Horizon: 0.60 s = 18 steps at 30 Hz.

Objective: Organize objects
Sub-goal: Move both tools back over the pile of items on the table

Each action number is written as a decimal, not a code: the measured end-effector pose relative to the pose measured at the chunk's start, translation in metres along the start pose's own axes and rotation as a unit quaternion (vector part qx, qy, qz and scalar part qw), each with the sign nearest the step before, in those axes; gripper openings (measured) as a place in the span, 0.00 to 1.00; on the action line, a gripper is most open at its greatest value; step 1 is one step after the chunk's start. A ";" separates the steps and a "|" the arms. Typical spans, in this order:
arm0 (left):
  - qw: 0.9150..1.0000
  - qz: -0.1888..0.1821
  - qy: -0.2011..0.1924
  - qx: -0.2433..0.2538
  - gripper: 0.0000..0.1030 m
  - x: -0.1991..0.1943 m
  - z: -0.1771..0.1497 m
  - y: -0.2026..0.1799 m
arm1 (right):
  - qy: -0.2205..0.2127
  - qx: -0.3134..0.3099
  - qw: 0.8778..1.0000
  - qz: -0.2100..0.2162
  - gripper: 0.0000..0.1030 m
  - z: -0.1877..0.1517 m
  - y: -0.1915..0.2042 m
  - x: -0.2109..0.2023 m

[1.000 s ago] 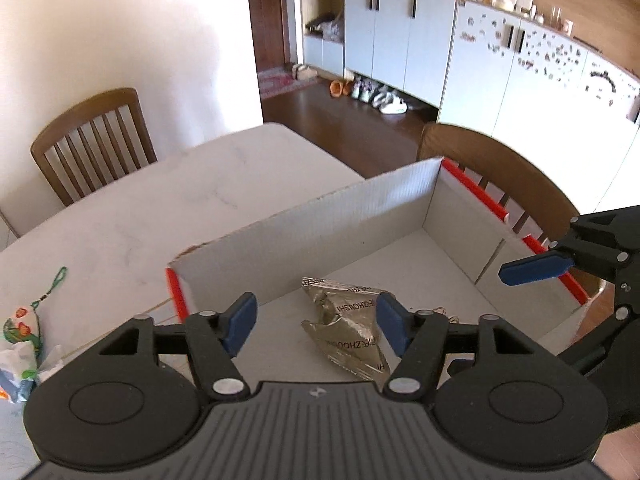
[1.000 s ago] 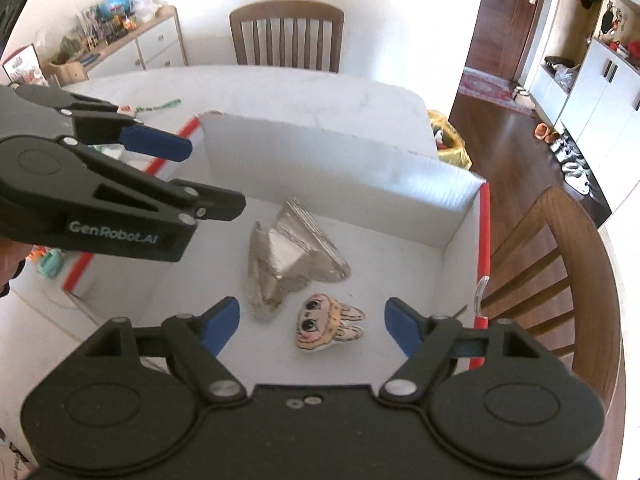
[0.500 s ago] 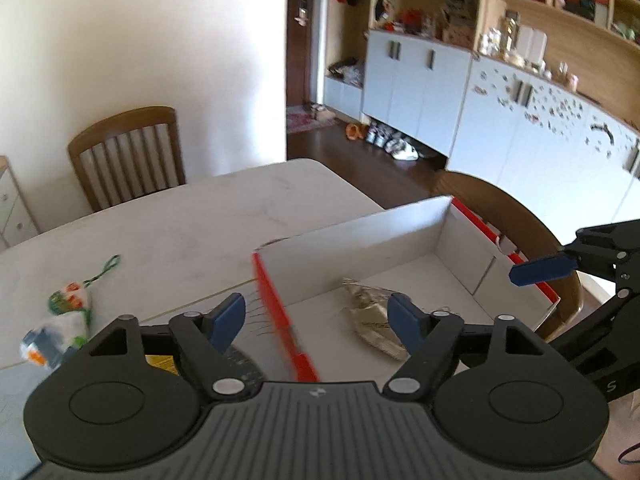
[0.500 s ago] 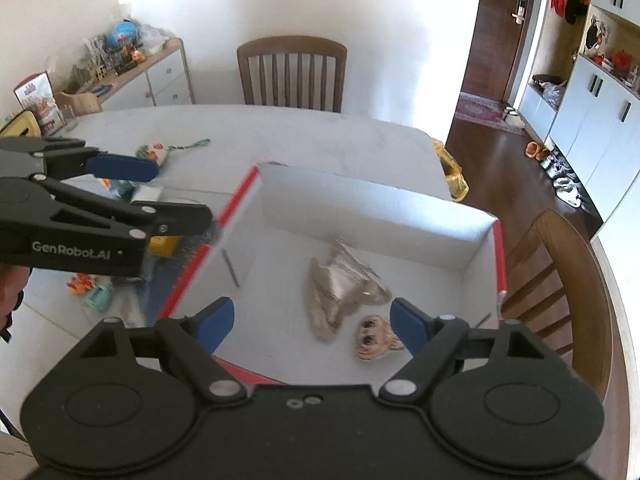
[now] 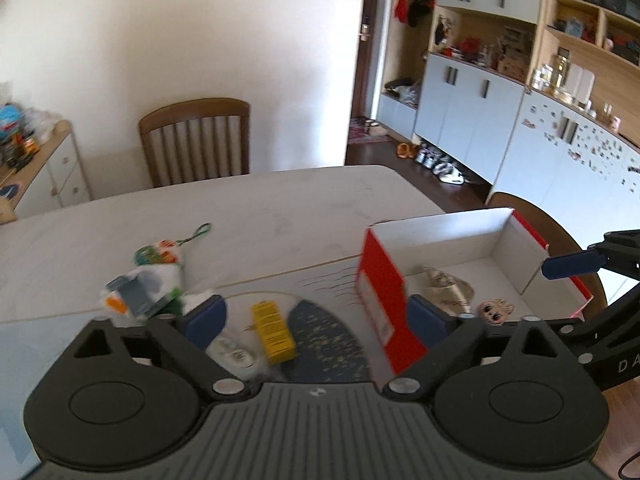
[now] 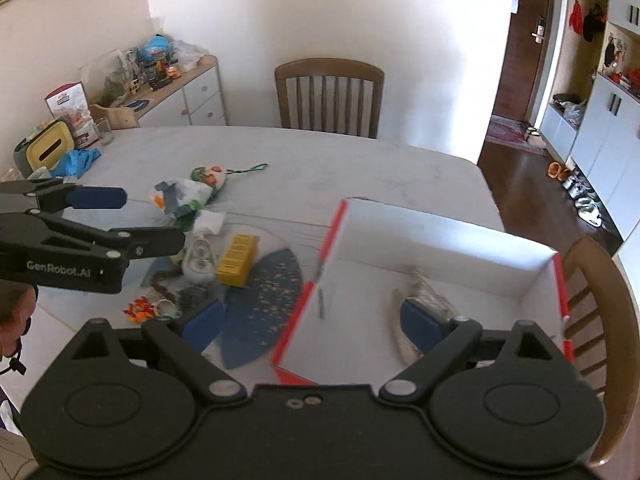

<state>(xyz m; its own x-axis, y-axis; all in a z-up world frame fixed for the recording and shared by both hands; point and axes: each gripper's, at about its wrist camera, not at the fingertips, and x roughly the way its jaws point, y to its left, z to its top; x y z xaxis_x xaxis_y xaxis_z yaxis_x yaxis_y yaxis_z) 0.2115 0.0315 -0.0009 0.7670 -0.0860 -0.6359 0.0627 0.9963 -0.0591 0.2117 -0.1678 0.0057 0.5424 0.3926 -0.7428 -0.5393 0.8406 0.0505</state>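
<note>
Both tools have swung left off the red-edged box (image 6: 440,256) — left tool (image 5: 316,318) wide above the yellow carton (image 5: 273,332), right tool (image 6: 312,322) wide, empty.

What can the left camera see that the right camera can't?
Only the left wrist view shows the little cartoon-face toy lying in the box; in the right wrist view the right tool blocks that spot. Only the right wrist view shows the blue cloth, the drinking glass and the small orange bits near the table's edge. Both show the red-and-white box with the silver foil bag inside, the yellow carton and the chair across the table. Both tools are open and empty, including the left tool.
</note>
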 end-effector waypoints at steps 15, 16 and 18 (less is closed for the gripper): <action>0.999 0.011 0.009 -0.041 1.00 -0.019 -0.040 0.077 | 0.003 -0.013 1.000 0.009 0.94 0.005 0.065 0.023; 0.999 0.009 0.014 -0.046 1.00 -0.019 -0.042 0.082 | 0.003 -0.013 1.000 0.010 0.94 0.004 0.068 0.025; 0.998 0.006 0.020 -0.051 1.00 -0.018 -0.048 0.091 | 0.002 -0.011 1.000 0.010 0.94 0.003 0.073 0.028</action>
<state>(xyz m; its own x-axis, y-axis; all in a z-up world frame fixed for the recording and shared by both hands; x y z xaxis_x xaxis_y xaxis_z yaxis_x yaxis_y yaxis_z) 0.1724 0.1233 -0.0314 0.7409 -0.0762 -0.6673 -0.0131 0.9917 -0.1278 0.1895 -0.0944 -0.0096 0.5289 0.4085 -0.7439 -0.5640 0.8242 0.0516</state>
